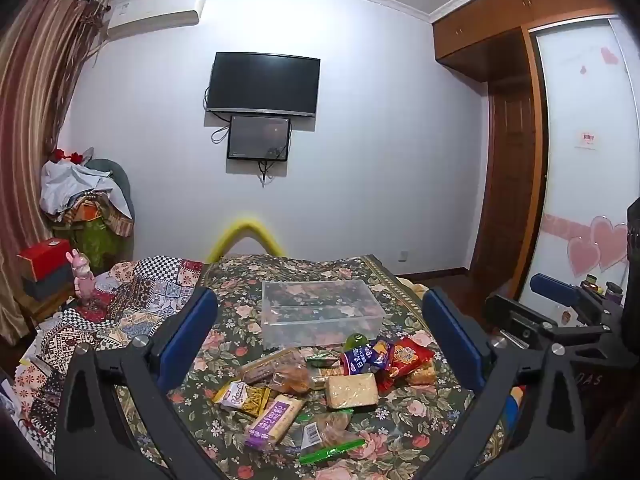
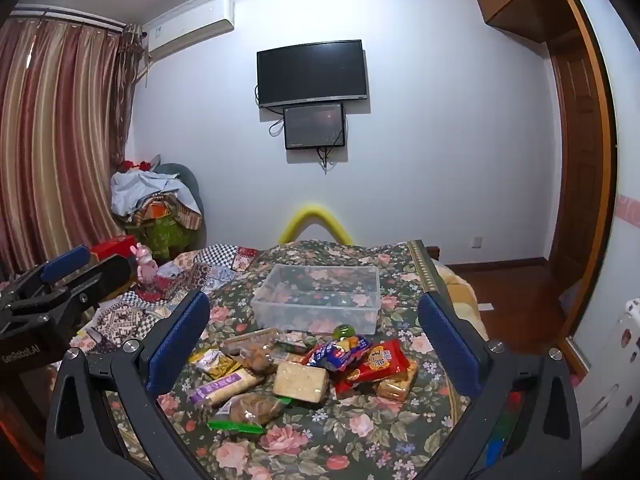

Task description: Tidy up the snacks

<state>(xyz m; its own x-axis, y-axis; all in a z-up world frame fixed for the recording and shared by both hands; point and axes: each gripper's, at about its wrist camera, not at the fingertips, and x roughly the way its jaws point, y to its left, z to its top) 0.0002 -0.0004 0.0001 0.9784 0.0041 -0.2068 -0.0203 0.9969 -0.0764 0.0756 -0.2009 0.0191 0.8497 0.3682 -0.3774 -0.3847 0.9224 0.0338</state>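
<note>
Snacks (image 1: 320,384) lie in a loose heap on the flowered bedspread (image 1: 400,440), just in front of the clear plastic box (image 1: 320,312), which looks empty, so by my reading the sorting has not begun and the step in hand is choosing a first packet.

Going left to right through the heap: a gold-and-white packet (image 1: 240,394) and a purple-labelled biscuit pack (image 1: 272,420) at the left; a pale square cracker block (image 1: 352,390) in the middle, with a green-edged bag of cookies (image 1: 328,436) nearest the camera; then a blue packet (image 1: 366,356) and a red packet (image 1: 408,356) at the right, lapping over one another.

The left gripper (image 1: 320,344) hangs over the heap with its jaws spread wide and nothing between them. The right gripper (image 2: 316,344) is likewise wide open and empty (each shows at the edge of the other's view).

The next move likely calls for lowering one gripper onto a packet that lies free of the rest; the cracker block seems easiest, being on top and flat. The overlapped blue and red packets could drag each other along if taken first.
</note>
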